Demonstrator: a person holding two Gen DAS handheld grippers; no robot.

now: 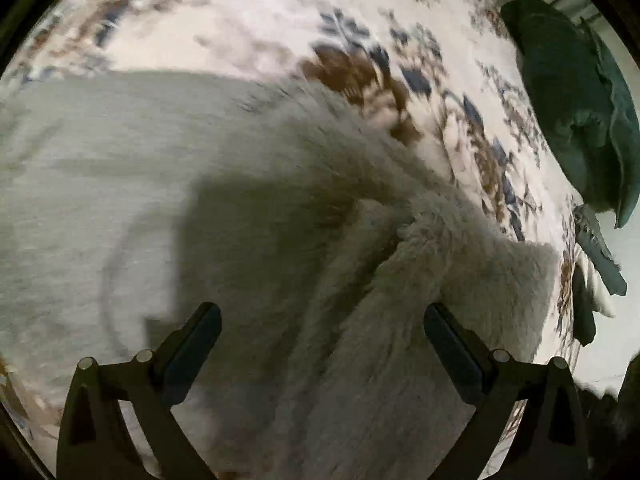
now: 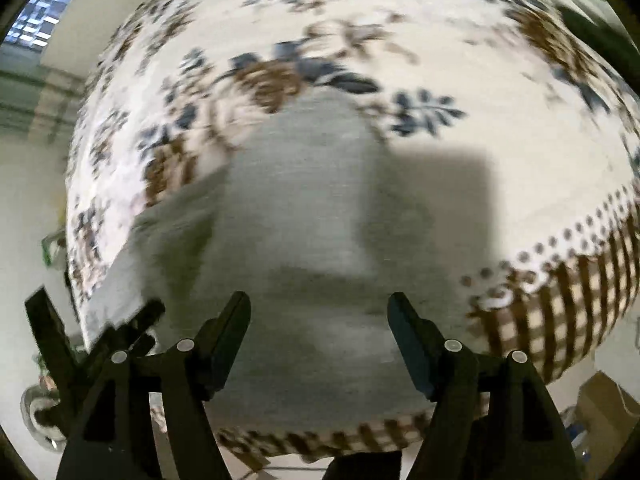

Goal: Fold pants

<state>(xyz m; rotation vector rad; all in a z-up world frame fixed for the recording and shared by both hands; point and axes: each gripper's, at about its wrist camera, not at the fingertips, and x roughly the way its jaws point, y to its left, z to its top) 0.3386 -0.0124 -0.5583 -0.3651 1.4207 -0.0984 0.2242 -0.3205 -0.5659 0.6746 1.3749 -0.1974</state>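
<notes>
Pale grey fleece pants (image 1: 168, 184) lie on a table under a floral cloth (image 1: 248, 20). In the left wrist view part of the fabric is folded over, showing a fuzzy inner side (image 1: 420, 280). My left gripper (image 1: 322, 326) hovers above that fuzzy fold, jaws wide apart, nothing between them. In the right wrist view the pants (image 2: 296, 208) lie flat, reaching the table's near edge. My right gripper (image 2: 319, 314) stands open over them with nothing held. The other gripper (image 2: 132, 328) shows at the lower left of this view.
Dark green garments (image 1: 576, 112) are heaped at the table's right end. The cloth has a brown checked border (image 2: 560, 320) hanging over the near edge. A cardboard box (image 2: 608, 408) sits on the floor at lower right. Both views are motion-blurred.
</notes>
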